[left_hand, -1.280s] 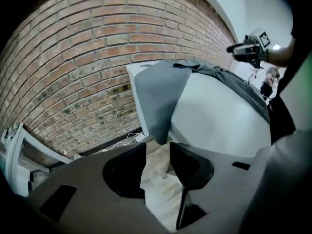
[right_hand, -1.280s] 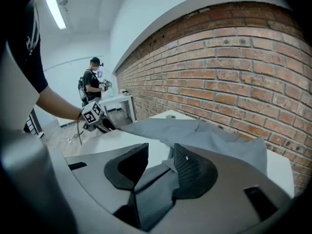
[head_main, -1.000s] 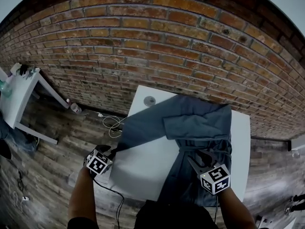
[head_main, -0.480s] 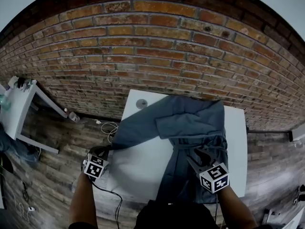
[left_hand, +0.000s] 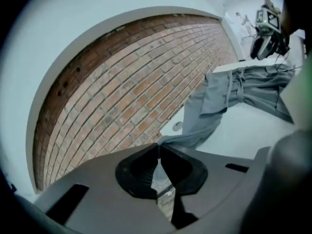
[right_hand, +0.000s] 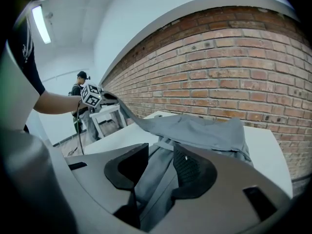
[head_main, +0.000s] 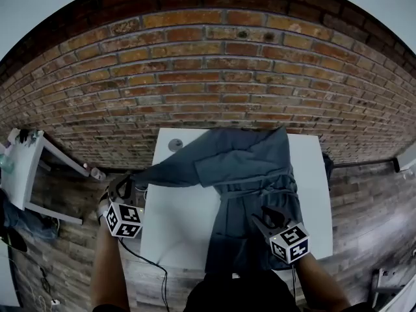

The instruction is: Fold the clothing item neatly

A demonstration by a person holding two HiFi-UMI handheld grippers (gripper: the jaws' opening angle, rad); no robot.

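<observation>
A grey long-sleeved garment lies spread on the white table, its body running along the right half. One sleeve stretches left past the table's edge. My left gripper is off the table's left side, shut on that sleeve's end. In the left gripper view the cloth's tip is pinched between the closed jaws. My right gripper hovers over the garment's near part, open. In the right gripper view the fabric runs under and between the spread jaws, untouched by the pads.
A small round disc sits on the table's far left corner. A brick wall rises right behind the table. A white side table stands on the wooden floor at left. A cable trails below my left gripper.
My left gripper has shut on the sleeve's end and pulled it left and away from the table, drawing the sleeve straight. The right gripper has stayed open over the garment.
</observation>
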